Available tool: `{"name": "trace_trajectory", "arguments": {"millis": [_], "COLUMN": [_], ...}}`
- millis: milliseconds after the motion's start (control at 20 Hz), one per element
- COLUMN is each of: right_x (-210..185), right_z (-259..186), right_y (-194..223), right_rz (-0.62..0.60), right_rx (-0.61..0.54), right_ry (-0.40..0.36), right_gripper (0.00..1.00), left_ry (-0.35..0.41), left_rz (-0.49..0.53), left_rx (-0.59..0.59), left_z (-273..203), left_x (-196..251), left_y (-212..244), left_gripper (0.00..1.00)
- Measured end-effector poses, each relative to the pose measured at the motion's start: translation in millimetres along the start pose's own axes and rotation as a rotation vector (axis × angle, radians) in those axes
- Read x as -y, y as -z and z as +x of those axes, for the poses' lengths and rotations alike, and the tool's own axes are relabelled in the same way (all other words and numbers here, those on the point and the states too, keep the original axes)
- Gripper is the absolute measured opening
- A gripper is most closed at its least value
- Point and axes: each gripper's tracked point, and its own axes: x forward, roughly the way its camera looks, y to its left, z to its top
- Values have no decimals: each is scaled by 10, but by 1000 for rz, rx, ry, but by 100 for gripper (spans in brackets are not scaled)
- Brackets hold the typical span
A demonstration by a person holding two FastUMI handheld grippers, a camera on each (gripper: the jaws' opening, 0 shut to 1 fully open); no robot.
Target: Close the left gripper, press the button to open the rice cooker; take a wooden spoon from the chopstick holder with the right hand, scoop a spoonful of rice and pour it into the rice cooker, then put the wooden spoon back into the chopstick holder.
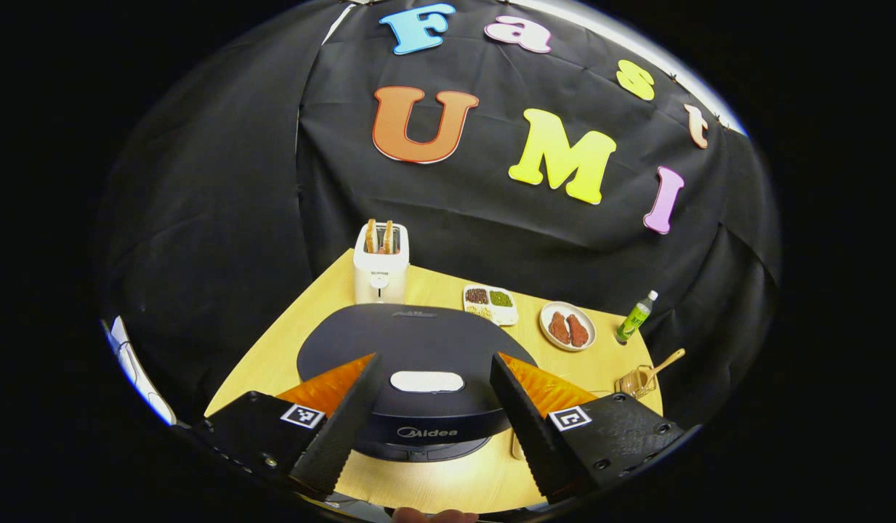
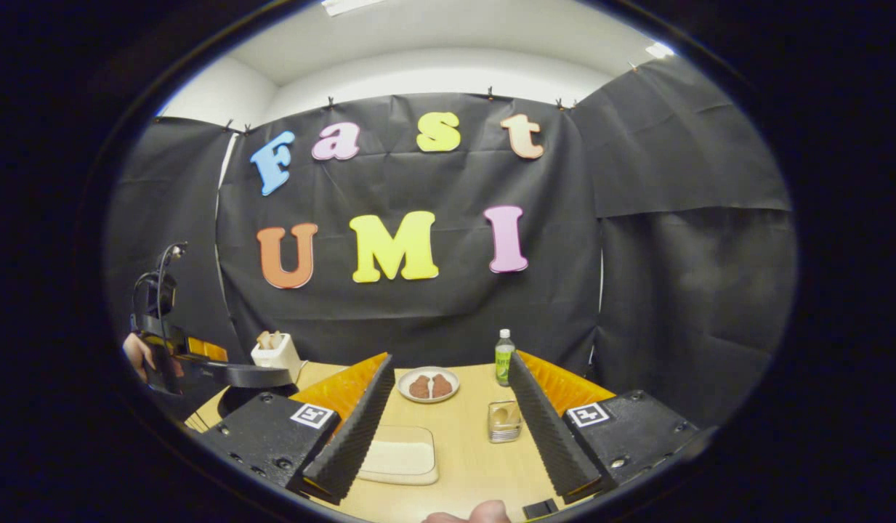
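Left to right, left gripper view first. Toaster point(image 1: 380, 270) stands at the far left of the worktop point(image 1: 448, 483), slices upright in its slots. Just in front of it, the rice cooker point(image 1: 418, 349), lid down flat; nothing shows it has been opened. The pale oblong button point(image 1: 426, 381) sits on the lid's near side, directly between the fingers of the left tool point(image 1: 433, 465), which are spread wide apart and hover over the cooker's front edge without touching the button. So the first step, bringing those fingers together, is not yet done, nor the press.

Further right: a divided tray of grains point(image 1: 490, 303), a plate with two brown pieces point(image 1: 568, 326), a green bottle point(image 1: 636, 317). At the far right edge, the chopstick holder point(image 1: 636, 381) with the wooden spoon point(image 1: 662, 367) leaning out of it, untouched.

Right gripper view: right tool point(image 2: 448, 465) also wide apart, empty, held above the worktop. A pale shallow container point(image 2: 400, 456), possibly the rice, lies near its left finger; contents hard to tell. The holder stands ahead, just inside its right finger.

Judgement: task at its very start. Everything remains: close, press, fetch spoon, scoop, pour, return.
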Motion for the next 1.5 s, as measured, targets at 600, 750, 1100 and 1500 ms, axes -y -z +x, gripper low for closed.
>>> {"name": "trace_trajectory", "arguments": {"millis": [600, 750, 1100, 1500], "right_x": [50, 124, 245, 335], "right_z": [158, 261, 626, 534], "right_y": [53, 26, 192, -111], "right_rz": [9, 15, 58, 23], "right_rx": [-11, -3, -58, -2], "right_ry": [-19, -29, -106, -87], "right_gripper": [100, 99, 99, 99], "left_ry": [-41, -69, -148, -94], "left_rz": [-75, -41, 50, 32], "left_rx": [-146, -169, -203, -47], "left_z": [68, 123, 167, -80], "left_x": [-129, -135, -147, 94], "left_y": [804, 860, 941, 613], "left_gripper": [96, 96, 97, 95]}}
